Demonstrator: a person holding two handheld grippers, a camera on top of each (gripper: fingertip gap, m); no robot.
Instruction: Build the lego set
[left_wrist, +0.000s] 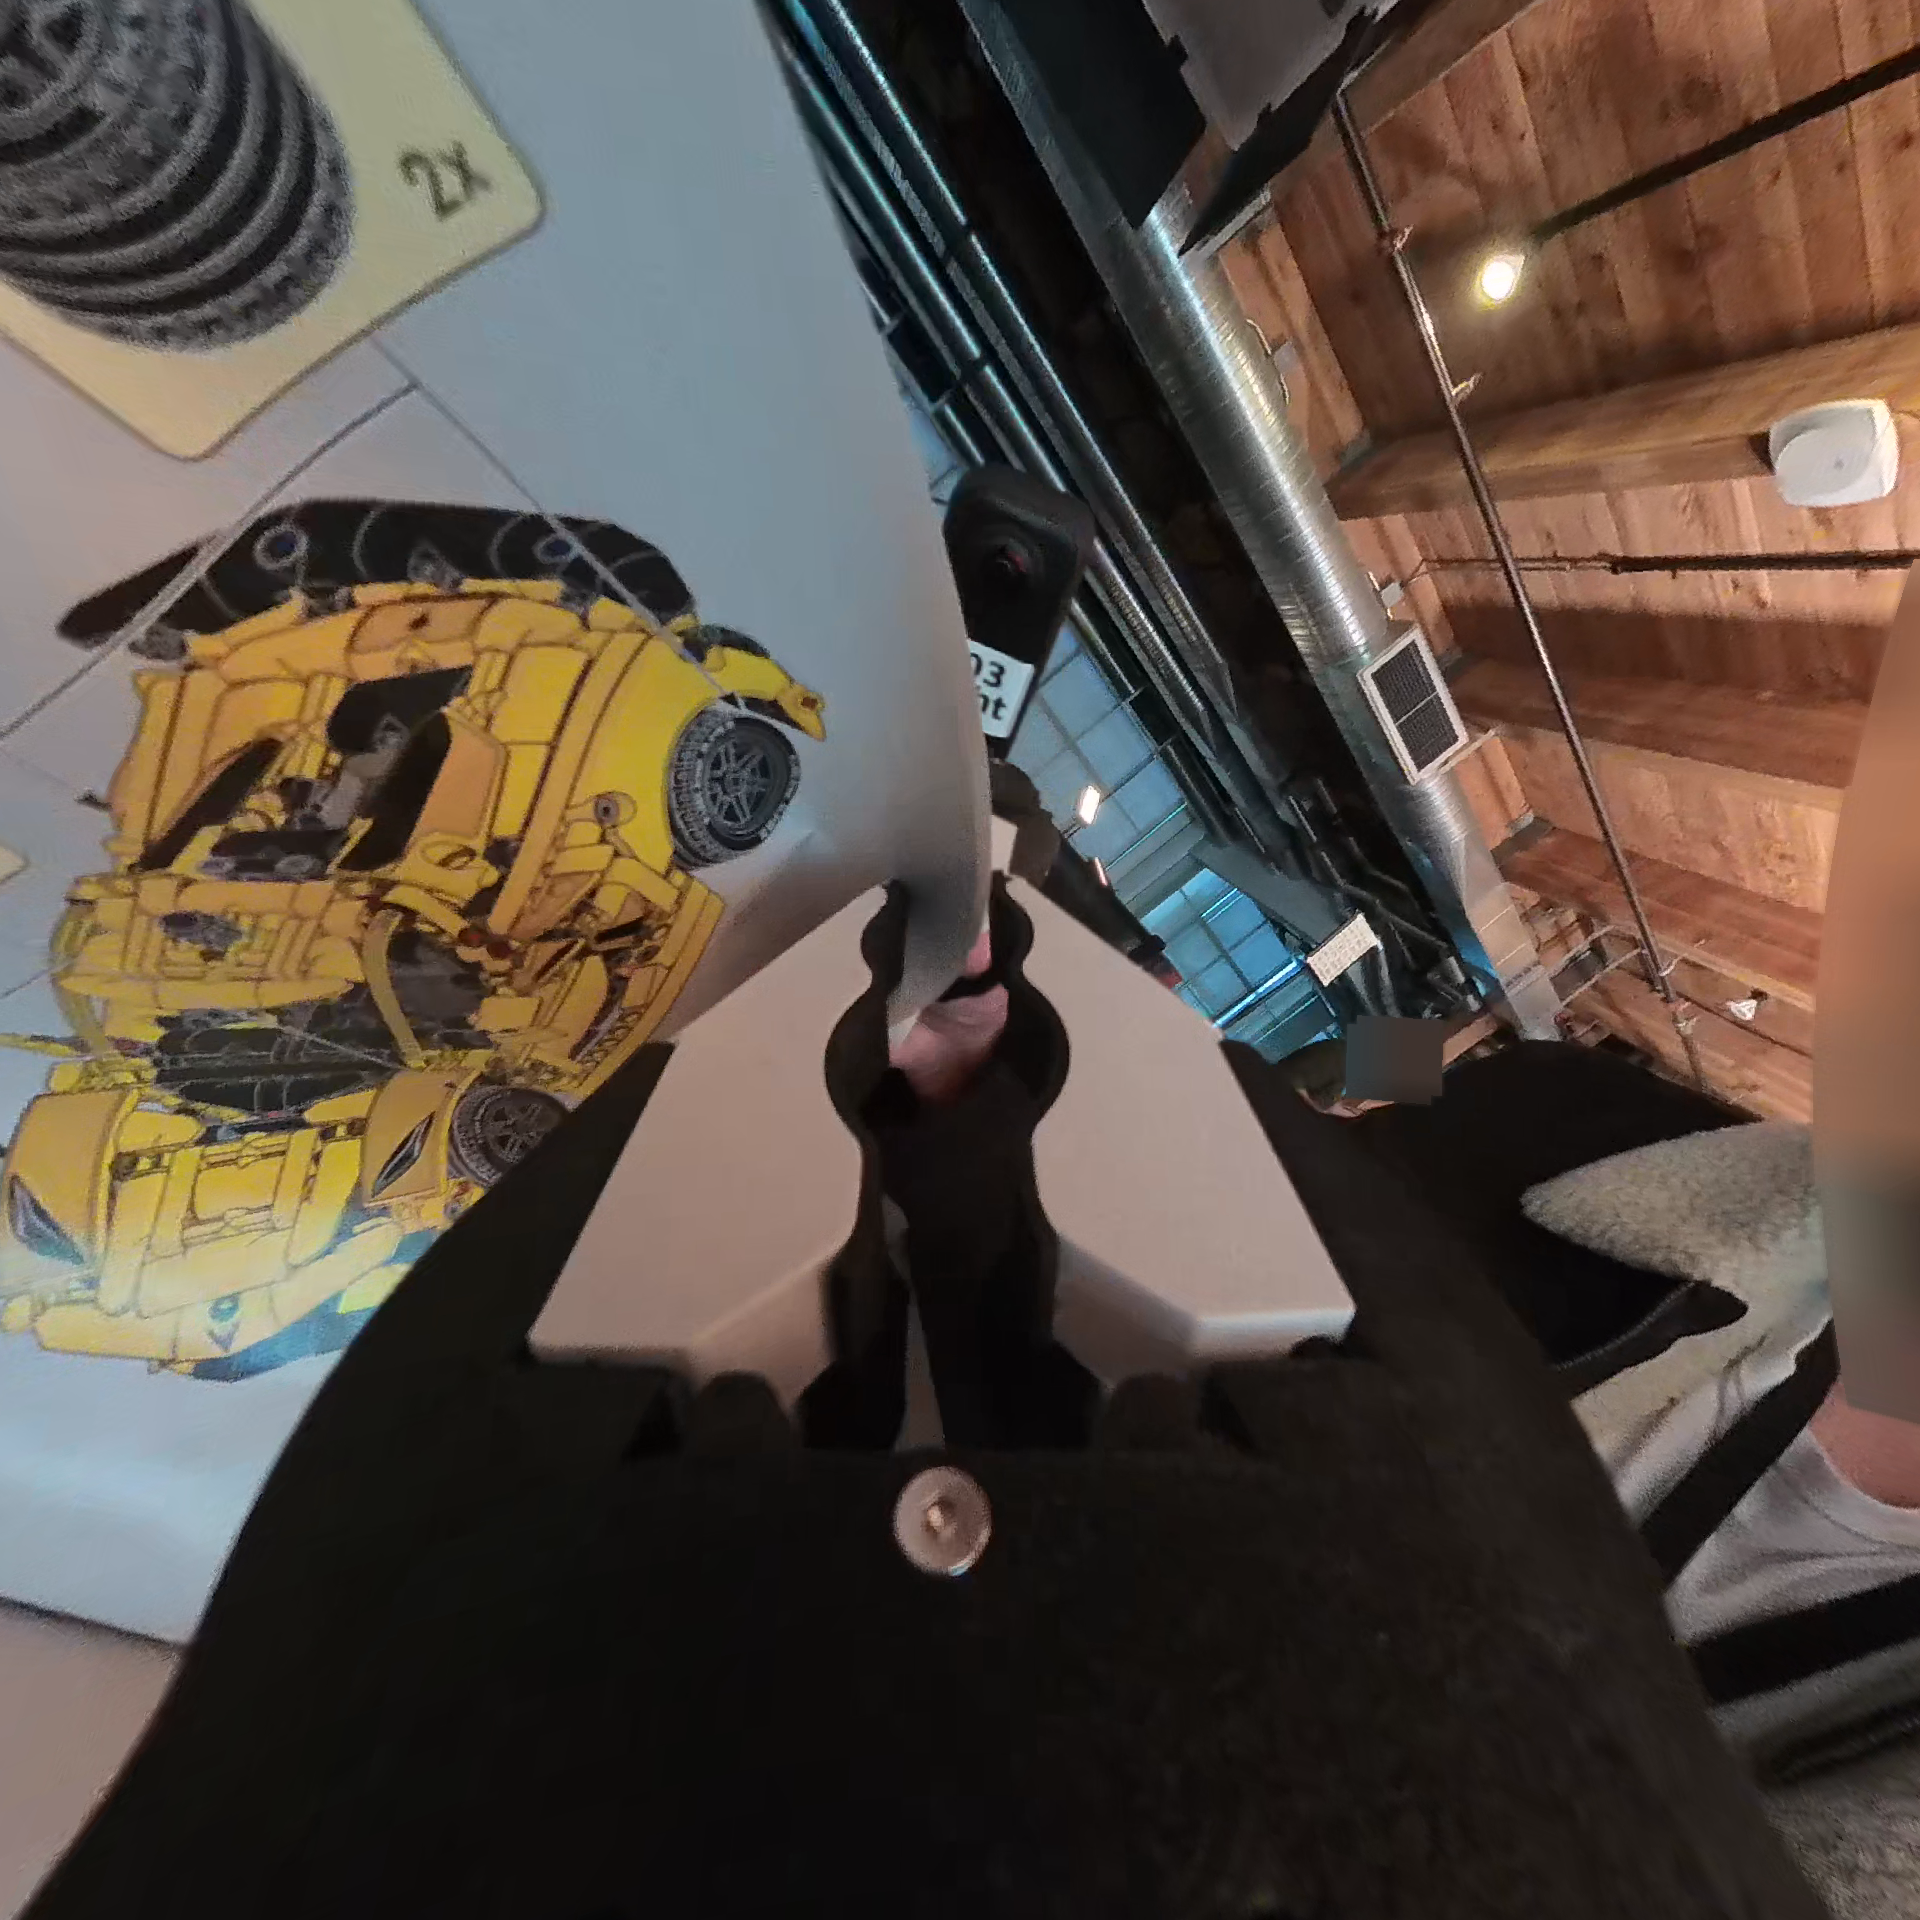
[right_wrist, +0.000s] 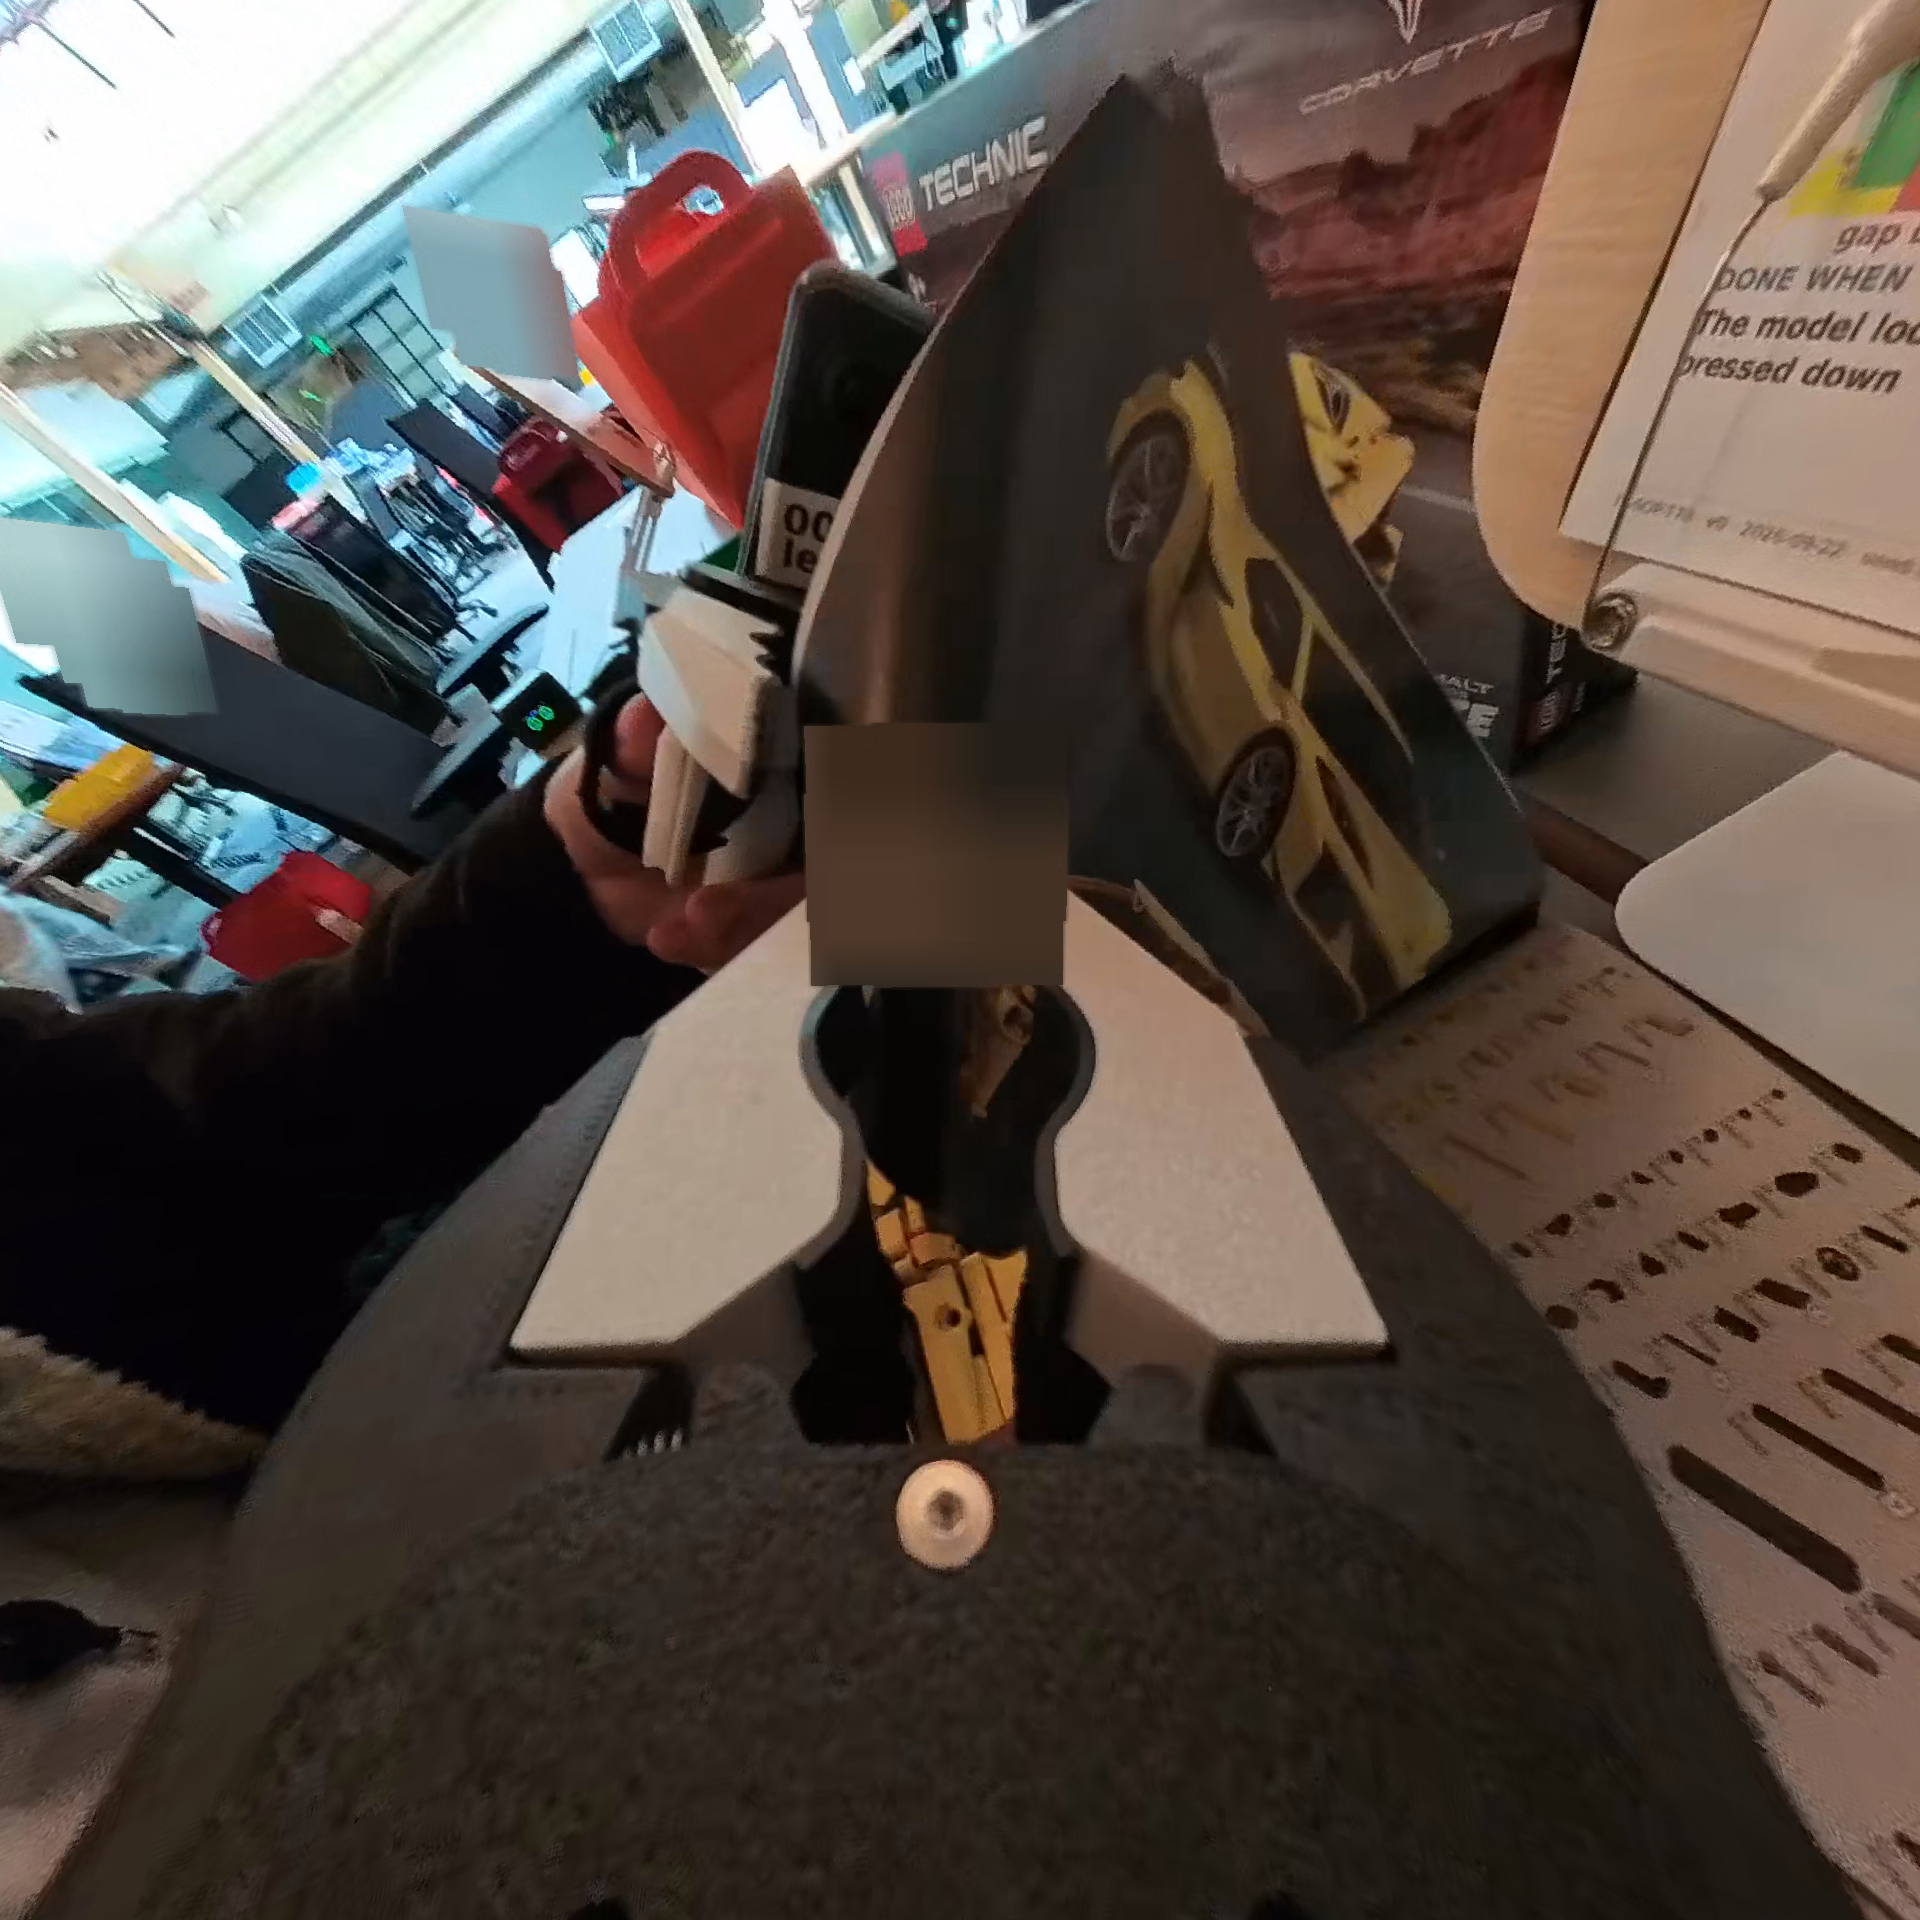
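While both grippers hold the booklet (left_wrist: 499, 727) up off the table, the build itself is idle. My left gripper (left_wrist: 940, 935) is pinched narrow on a page edge; a curled sheet runs between its fingers, and something pinkish behind them may be a hand, I cannot tell. My right gripper (right_wrist: 940, 1039) seems clamped on the lower edge of the booklet cover (right_wrist: 1195, 644), but a blur patch hides the tips, so I cannot be sure of the jaw gap. Yellow lego parts (right_wrist: 956, 1299) show through the slot beneath the right fingers, low and close. The set's box (right_wrist: 1403, 208) stands behind, against the back.

Risks as I judge them:
- Two grips pulling apart on thin paper: the page tears or creases at the left pinch.
- Paper slipping free of the left fingers; the booklet flops shut and the step is lost.
- Booklet dropping onto the yellow parts and knocking them.
- The other gripper (right_wrist: 717, 727) sits just beside the cover; a twist could clash the two.
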